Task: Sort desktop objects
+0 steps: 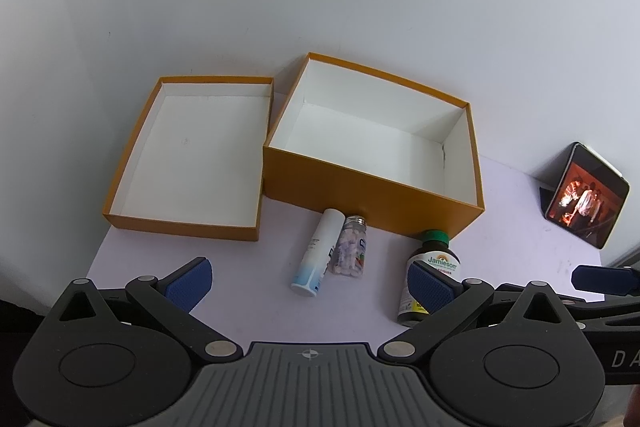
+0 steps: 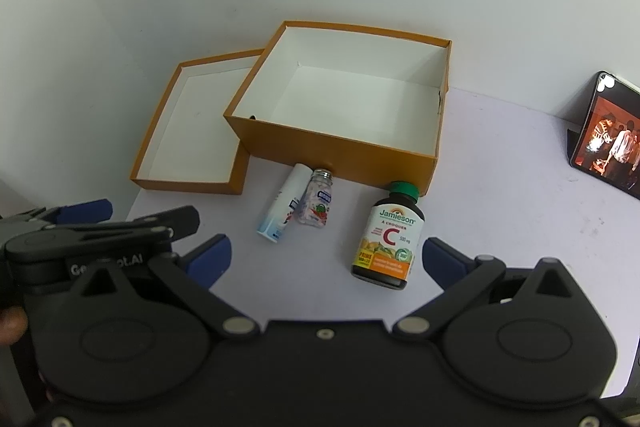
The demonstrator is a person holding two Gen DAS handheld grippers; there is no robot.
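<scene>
I take the deep orange box [image 1: 372, 163] as my reference landmark. It sits open-topped on the white table [image 1: 520, 227], with a white interior and nothing visible inside.

Positions relative to the box:
- The shallow orange lid [image 1: 188, 155] lies inverted just beside the box's left wall; from the right wrist view the box corner overlaps the lid [image 2: 192, 123], so I cannot tell whether they touch.
- The white tube [image 1: 316, 253] lies on its side in front of the box's near wall, with one end at or very near that wall.
- The clear pill bottle [image 1: 351, 247] lies on its side immediately to the right of the tube, its metal cap pointing toward the box wall.
- The Jamieson vitamin C bottle [image 2: 390, 233] lies in front of the box's near right corner, with its green cap almost at the corner.
- A phone [image 1: 586, 195], propped on a stand with its screen lit, stands well to the right of the box.

My left gripper [image 1: 308, 281] hangs above the table in front of the box, jaws spread wide and holding nothing; its right pad [image 1: 430, 289] overlaps the Jamieson bottle in the left wrist view. My right gripper [image 2: 326, 257] hangs likewise, jaws released and holding nothing, with the Jamieson bottle in view between its fingers.
</scene>
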